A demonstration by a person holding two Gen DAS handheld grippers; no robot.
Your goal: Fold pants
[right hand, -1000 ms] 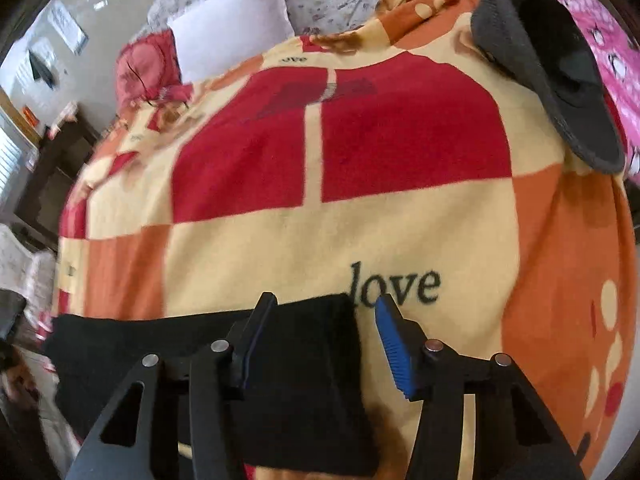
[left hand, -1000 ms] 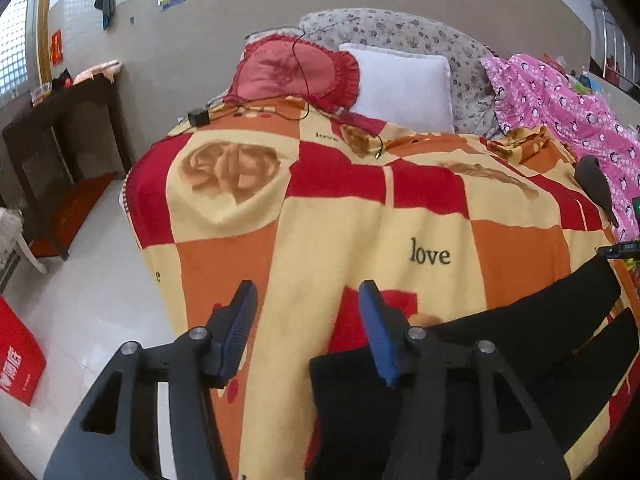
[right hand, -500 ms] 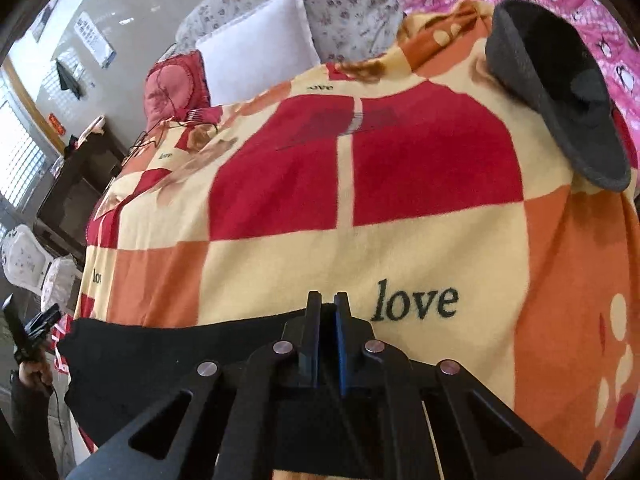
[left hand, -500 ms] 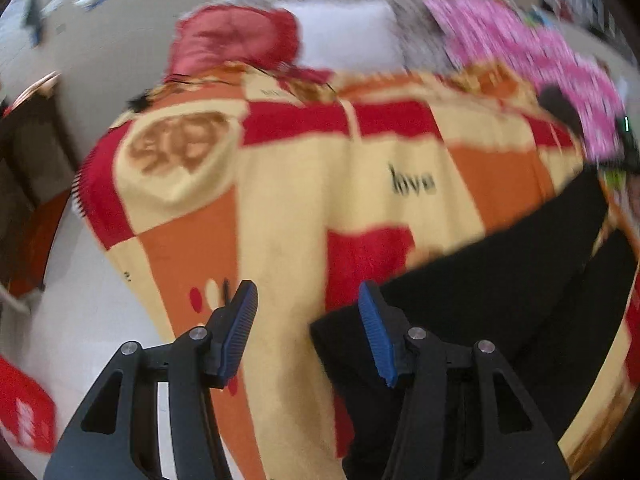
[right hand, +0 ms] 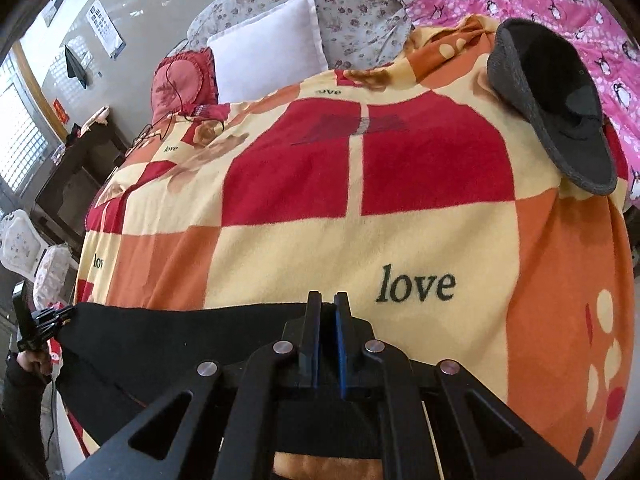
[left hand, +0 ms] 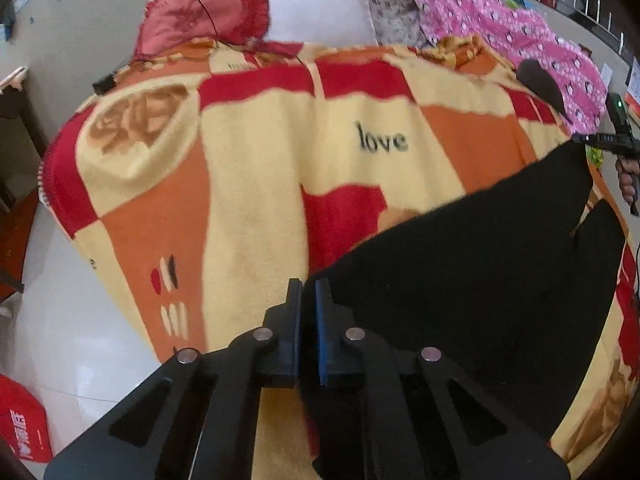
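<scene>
A: Left wrist view. What occupies the lower centre of the frame?

B: The left gripper (left hand: 307, 292), its black jaws drawn together on the near corner of the black fabric pants (left hand: 472, 280). The pants spread from the lower centre to the right edge, flat on the red, orange and cream checked blanket (left hand: 256, 168) printed "love".

A: And the right wrist view?

B: The right gripper (right hand: 327, 304), lower centre, is likewise pinched closed on the upper edge of the pants (right hand: 180, 344), which run as a dark band to the lower left of the frame. There the other gripper appears small, at the band's far corner.

A: Other items?

B: A grey knitted cap (right hand: 560, 120) lies at upper right on the blanket; a white rectangular pillow (right hand: 272, 52) and a red frilled cushion (right hand: 180, 80) sit at upper centre and upper left.
</scene>
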